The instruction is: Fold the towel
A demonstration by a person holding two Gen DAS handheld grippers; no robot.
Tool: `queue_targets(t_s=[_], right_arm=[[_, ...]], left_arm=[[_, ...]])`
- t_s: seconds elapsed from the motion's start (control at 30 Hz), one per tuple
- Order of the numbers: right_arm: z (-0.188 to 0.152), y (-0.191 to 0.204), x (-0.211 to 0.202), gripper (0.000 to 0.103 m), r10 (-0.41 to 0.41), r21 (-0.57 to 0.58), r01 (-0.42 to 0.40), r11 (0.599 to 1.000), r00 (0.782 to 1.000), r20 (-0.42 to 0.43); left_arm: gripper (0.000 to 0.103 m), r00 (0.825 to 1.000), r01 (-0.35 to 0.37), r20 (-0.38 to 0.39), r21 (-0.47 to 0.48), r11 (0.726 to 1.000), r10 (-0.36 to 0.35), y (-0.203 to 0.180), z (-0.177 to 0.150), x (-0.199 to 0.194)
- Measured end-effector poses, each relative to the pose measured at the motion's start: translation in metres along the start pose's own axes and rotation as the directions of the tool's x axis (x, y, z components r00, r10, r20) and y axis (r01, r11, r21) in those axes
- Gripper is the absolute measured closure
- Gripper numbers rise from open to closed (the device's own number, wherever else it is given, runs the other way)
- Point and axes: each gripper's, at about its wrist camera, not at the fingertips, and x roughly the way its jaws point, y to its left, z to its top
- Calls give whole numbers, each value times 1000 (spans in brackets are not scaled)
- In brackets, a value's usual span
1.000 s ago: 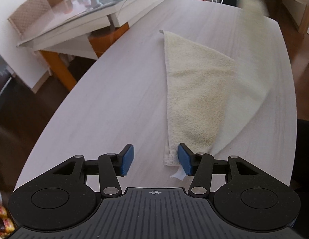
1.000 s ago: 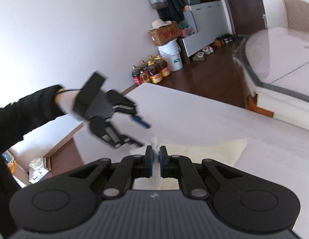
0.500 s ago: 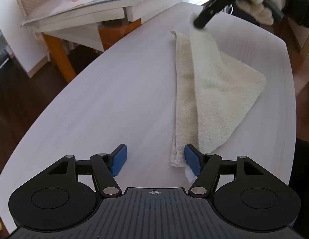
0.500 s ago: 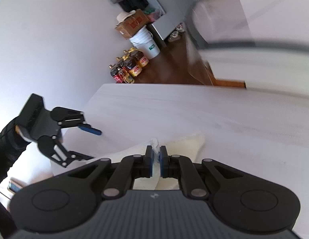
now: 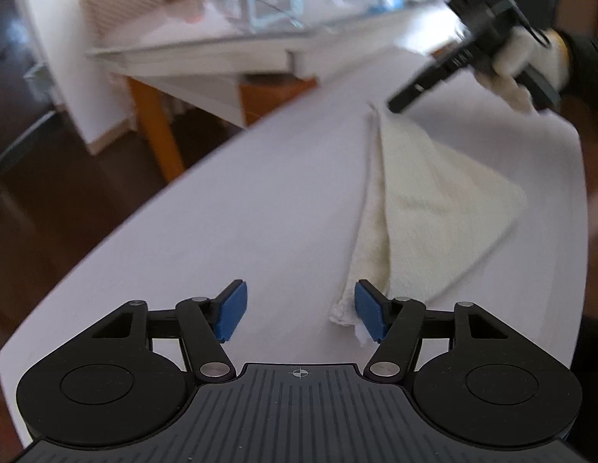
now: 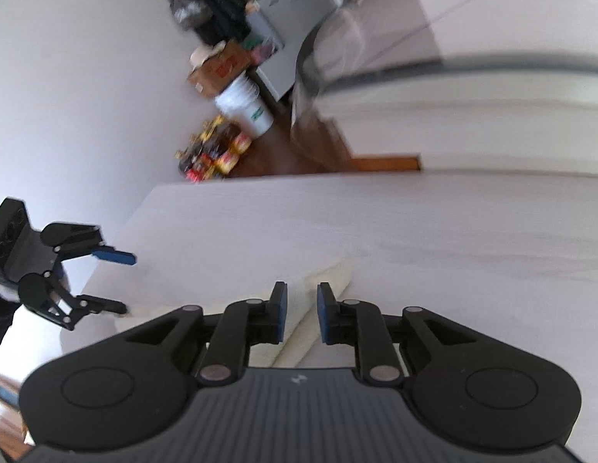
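Blurred clutter on the far glass-topped table (image 5: pixel 260 11) can't be made out; the cream terry towel's (image 6: pixel 299 332) near end hides beneath the right gripper's body.

Bright daylight, heavy motion blur, fisheye bending at the dim edges.

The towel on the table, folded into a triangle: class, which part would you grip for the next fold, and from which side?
Probably the free side corner of the towel, the point that juts out toward the table's right edge in the left wrist view. Come from that side, low, since its layers lie flat there with clear tabletop beside them.
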Motion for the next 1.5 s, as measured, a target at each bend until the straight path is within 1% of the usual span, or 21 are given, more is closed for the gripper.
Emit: queue_targets(t_s=[0.07,0.13,0.2,0.27,0.33,0.43,0.5,0.6,0.63,0.77,0.87,1.0,1.13,1.27,1.33,1.43,1.5], right_arm=[[-1,1,-10,82,-42,-20,43,999,998,37],[-4,9,-17,82,-69,-69,74,995,995,71],[-7,18,-18,83,-53,-118,62,991,996,78],[-10,33,-14,83,-42,-199,54,979,997,65],[-14,47,-7,83,-46,-273,56,960,998,44],[-18,64,5,83,-69,-370,72,926,997,19],[-19,71,11,84,-112,-412,108,905,994,15],[-26,77,18,88,-179,-463,160,872,984,3],[-29,78,18,88,-192,-465,171,869,981,2],[-37,78,8,88,-201,-390,190,901,980,14],[-55,80,-7,87,-211,-281,216,935,976,49],[-75,90,-17,87,-238,-212,251,945,968,85],[-97,110,-24,87,-270,-191,286,939,957,108],[-102,118,-23,86,-281,-199,297,934,954,107],[-103,122,-26,86,-285,-206,304,930,951,116],[-103,127,-33,86,-288,-197,312,930,947,139],[-107,132,-38,86,-291,-183,316,931,945,147]], left_arm=[[36,999,-41,23,-8,999,41,-3,-2,-9],[36,997,-70,43,-10,998,70,-7,-3,-17],[37,993,-90,67,-31,995,92,-11,-4,-26],[37,994,-82,70,-36,996,84,-17,-4,-28],[37,996,-71,61,-23,997,72,-24,-4,-23],[37,997,-61,39,-40,997,63,-34,-3,-8],[40,995,-92,34,-55,994,94,-37,-5,3],[38,993,-118,13,-66,991,119,-36,-8,20],[37,993,-119,10,-65,991,120,-35,-9,22],[34,991,-128,15,-58,990,129,-29,-8,27],[32,990,-140,15,-28,990,140,-23,-4,31],[32,987,-163,12,18,986,163,-17,4,38],[32,982,-186,17,4,982,186,-14,6,41],[34,972,-229,33,-66,971,231,-19,0,36],[34,967,-245,36,-141,959,252,-25,-6,27],[33,965,-241,49,-205,949,256,-38,-14,12],[30,966,-232,57,-243,942,252,-51,-22,2]])
